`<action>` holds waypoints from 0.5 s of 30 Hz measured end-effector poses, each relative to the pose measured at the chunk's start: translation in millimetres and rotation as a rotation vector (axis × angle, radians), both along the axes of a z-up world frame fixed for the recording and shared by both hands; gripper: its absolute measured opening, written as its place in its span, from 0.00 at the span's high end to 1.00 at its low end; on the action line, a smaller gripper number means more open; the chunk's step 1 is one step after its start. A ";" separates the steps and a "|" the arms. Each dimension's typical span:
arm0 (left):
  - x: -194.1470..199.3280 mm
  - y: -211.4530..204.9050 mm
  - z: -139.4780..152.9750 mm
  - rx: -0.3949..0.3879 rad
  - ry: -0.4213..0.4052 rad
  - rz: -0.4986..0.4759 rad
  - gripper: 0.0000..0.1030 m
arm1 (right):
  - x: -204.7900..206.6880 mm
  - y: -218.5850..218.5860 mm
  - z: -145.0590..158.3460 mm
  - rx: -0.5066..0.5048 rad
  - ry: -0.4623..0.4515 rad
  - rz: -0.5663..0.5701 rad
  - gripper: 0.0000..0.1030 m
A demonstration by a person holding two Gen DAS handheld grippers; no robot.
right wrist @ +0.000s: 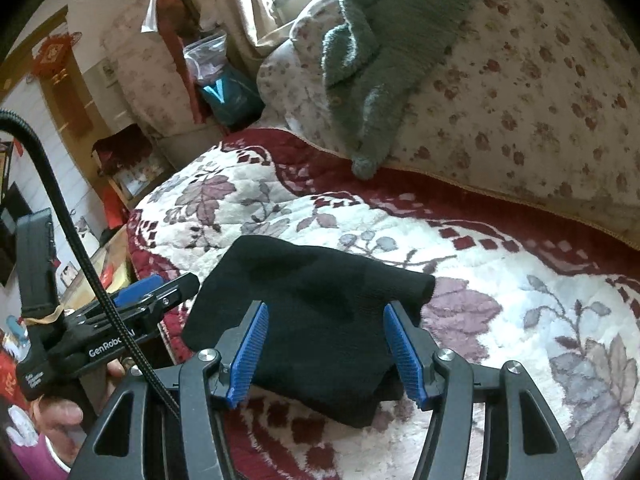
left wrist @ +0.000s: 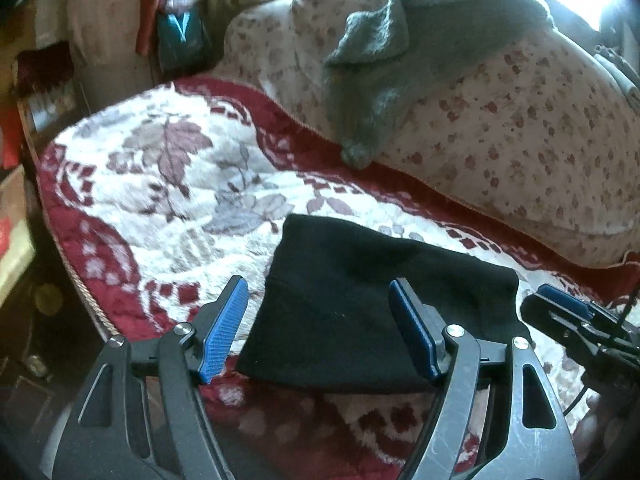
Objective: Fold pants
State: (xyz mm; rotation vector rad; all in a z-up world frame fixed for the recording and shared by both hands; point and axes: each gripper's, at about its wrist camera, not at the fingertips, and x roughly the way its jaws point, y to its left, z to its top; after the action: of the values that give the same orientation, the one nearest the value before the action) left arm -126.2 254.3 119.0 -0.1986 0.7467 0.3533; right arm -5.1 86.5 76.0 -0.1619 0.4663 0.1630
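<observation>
Black folded pants (left wrist: 352,312) on floral blanket (left wrist: 168,184), apparently untouched, both hand-held grippers (left wrist: 320,328) (right wrist: 332,344) spread wide.

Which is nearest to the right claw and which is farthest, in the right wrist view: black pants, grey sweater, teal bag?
1. Black pants: folded on the blanket, right between the open right claw fingers.
2. Grey sweater: draped over the flowered cushion, ahead.
3. Teal bag: far back, left.

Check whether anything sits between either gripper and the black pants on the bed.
Nothing visible does. The black pants lie folded on the floral blanket, right ahead of the open left gripper and the open right gripper. The grey knit garment lies farther back on the quilt, out of the way.
</observation>
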 end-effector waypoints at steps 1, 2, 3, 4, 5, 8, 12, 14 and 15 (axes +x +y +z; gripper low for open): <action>-3.5 -2.7 2.8 0.016 -0.007 0.000 0.28 | -1.6 2.1 -0.8 -0.003 0.001 0.004 0.44; -6.3 -4.4 4.7 0.025 -0.012 0.002 0.28 | -3.2 3.5 -1.2 -0.004 0.000 0.009 0.44; -8.5 -6.4 6.0 0.032 -0.015 0.003 0.28 | -4.6 5.1 -1.4 -0.004 -0.001 0.013 0.44; -11.1 -8.1 7.8 0.041 -0.020 0.002 0.28 | -6.6 6.5 -1.5 -0.004 -0.004 0.018 0.44; -13.5 -9.6 9.7 0.049 -0.026 0.001 0.28 | -7.4 7.2 -1.8 -0.005 -0.006 0.020 0.44; -17.3 -13.9 14.0 0.065 -0.032 0.005 0.28 | -11.6 9.0 -2.1 -0.005 -0.008 0.023 0.44; -23.0 -20.9 17.7 0.080 -0.037 0.008 0.28 | -15.4 11.1 -2.5 -0.004 -0.011 0.030 0.44; -25.5 -23.0 18.7 0.085 -0.038 0.010 0.28 | -17.8 12.0 -3.3 -0.004 -0.011 0.035 0.44; -26.4 -23.6 18.9 0.085 -0.037 0.011 0.28 | -19.0 12.4 -3.5 -0.003 -0.012 0.038 0.44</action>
State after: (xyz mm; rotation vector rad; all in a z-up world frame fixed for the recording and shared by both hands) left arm -152.6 230.7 137.9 -0.1286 0.6925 0.3899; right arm -24.0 98.9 72.5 -0.1749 0.4519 0.1989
